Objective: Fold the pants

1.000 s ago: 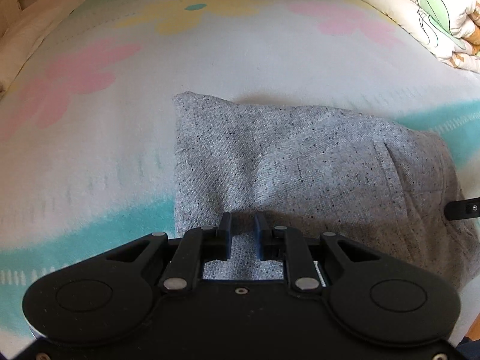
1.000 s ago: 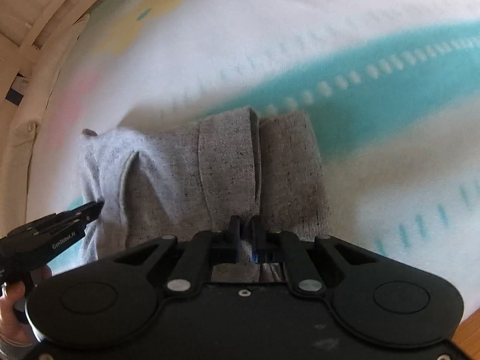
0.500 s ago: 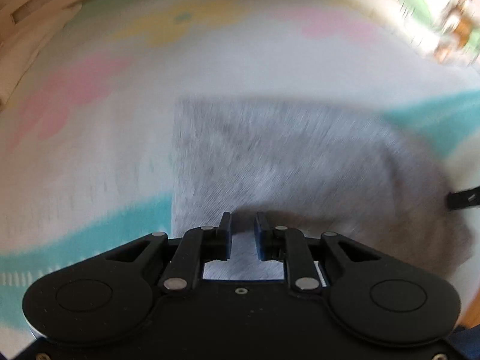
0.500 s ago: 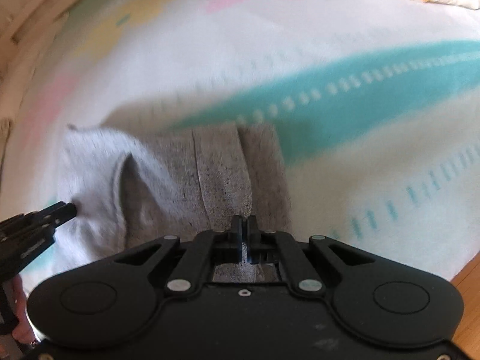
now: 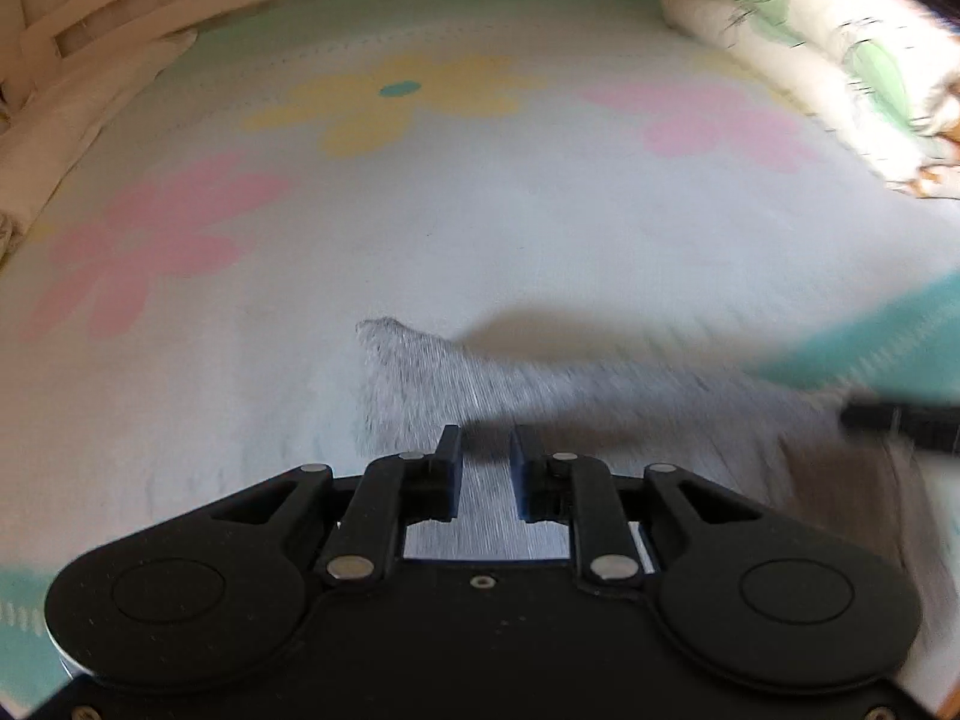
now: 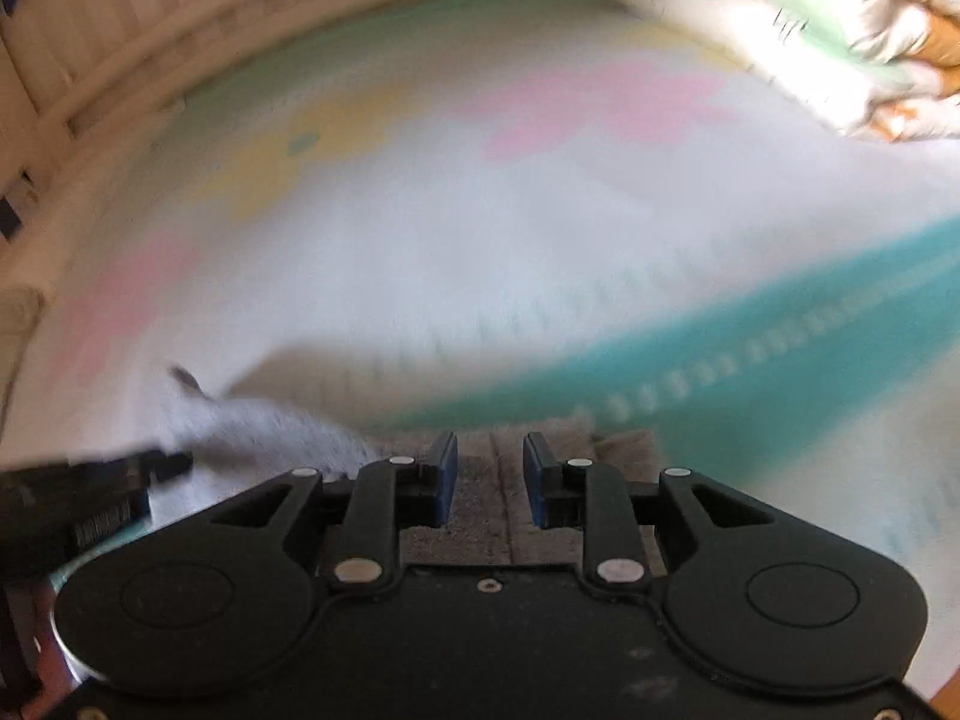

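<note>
Both wrist views have tipped up off the cloth since a second ago, and my right gripper (image 6: pixel 489 457), pinched shut then, is opening with the gray pants (image 5: pixel 480 384) seen in its gap but not pressed. My left gripper (image 5: pixel 485 449) stands parted too, also opening, gripping nothing. I'd lift both clear straight up so no pad drags the fold lying just under and ahead on the bedspread (image 5: pixel 480 228).
</note>
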Motion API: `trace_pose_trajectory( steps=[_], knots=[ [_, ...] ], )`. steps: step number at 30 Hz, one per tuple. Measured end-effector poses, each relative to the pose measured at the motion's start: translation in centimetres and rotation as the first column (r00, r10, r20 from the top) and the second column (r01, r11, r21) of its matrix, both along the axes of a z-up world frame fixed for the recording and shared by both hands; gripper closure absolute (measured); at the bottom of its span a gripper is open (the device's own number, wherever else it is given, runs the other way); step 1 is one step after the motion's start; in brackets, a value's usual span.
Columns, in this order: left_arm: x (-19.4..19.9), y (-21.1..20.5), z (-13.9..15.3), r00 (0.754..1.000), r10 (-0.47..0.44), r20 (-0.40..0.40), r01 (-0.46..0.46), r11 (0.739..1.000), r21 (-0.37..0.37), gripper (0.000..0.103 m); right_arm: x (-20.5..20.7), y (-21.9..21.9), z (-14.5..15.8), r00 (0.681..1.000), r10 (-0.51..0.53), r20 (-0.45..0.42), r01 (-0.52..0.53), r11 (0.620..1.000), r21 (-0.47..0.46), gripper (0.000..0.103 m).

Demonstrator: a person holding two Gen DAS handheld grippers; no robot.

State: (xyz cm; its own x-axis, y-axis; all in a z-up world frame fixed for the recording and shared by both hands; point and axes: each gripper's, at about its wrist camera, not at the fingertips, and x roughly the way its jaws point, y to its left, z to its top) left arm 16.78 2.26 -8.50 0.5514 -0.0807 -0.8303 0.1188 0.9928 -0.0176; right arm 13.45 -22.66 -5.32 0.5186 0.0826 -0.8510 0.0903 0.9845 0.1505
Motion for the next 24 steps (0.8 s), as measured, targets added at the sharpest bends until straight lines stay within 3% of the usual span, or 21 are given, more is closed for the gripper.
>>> trace_pose_trajectory(
  steps=[2,3,5,7,11,13,15,17,21,24],
  knots=[
    [2.0,-0.5,-1.9,0.996,-0.013,-0.090,0.015,1.000,0.025,0.075,1.2,0.5,-2.3,0.997,0.025,-0.069,-0.027,0.999,-0.032,0.076],
    [2.7,-1.1,-2.7,0.993,-0.025,-0.115,0.030,0.999,0.043,0.076,1.2,0.5,-2.7,0.998,0.032,-0.045,-0.034,0.999,-0.042,0.075],
    [2.5,-2.1,-2.8,0.995,-0.069,-0.068,0.077,0.990,0.115,0.076,1.5,0.5,-2.7,0.998,0.041,-0.038,-0.043,0.998,-0.045,0.070],
    [2.0,-2.4,-2.2,0.994,-0.094,-0.062,0.102,0.985,0.140,0.076,1.4,-0.8,-2.0,0.999,0.019,-0.035,-0.019,1.000,0.009,0.070],
    [-0.4,0.2,0.1,0.996,-0.085,-0.036,0.086,0.996,0.024,0.075,0.1,-4.1,-0.3,0.998,-0.051,-0.024,0.053,0.996,0.071,0.067],
    [-1.7,1.6,0.6,0.997,-0.074,-0.029,0.074,0.997,0.000,0.072,-0.7,-5.8,0.0,0.998,-0.054,-0.041,0.056,0.997,0.049,0.067],
    [-2.3,2.9,0.6,0.998,-0.063,-0.019,0.063,0.998,-0.006,0.061,-1.5,-7.1,-0.3,0.997,-0.054,-0.063,0.056,0.998,0.026,0.065],
    [-2.8,4.0,0.4,0.999,-0.053,-0.009,0.053,0.999,-0.003,0.059,-2.1,-8.4,-0.9,0.993,-0.066,-0.094,0.072,0.995,0.063,0.064],
    [-3.4,5.9,-0.5,0.997,-0.049,-0.052,0.048,0.999,-0.018,0.059,-2.8,-10.2,-2.9,0.985,-0.058,-0.165,0.088,0.980,0.176,0.064],
    [-4.8,7.2,-1.5,0.994,-0.043,-0.098,0.037,0.997,-0.068,0.056,-3.2,-10.2,-3.6,0.984,-0.042,-0.173,0.076,0.978,0.194,0.064]
  ],
)
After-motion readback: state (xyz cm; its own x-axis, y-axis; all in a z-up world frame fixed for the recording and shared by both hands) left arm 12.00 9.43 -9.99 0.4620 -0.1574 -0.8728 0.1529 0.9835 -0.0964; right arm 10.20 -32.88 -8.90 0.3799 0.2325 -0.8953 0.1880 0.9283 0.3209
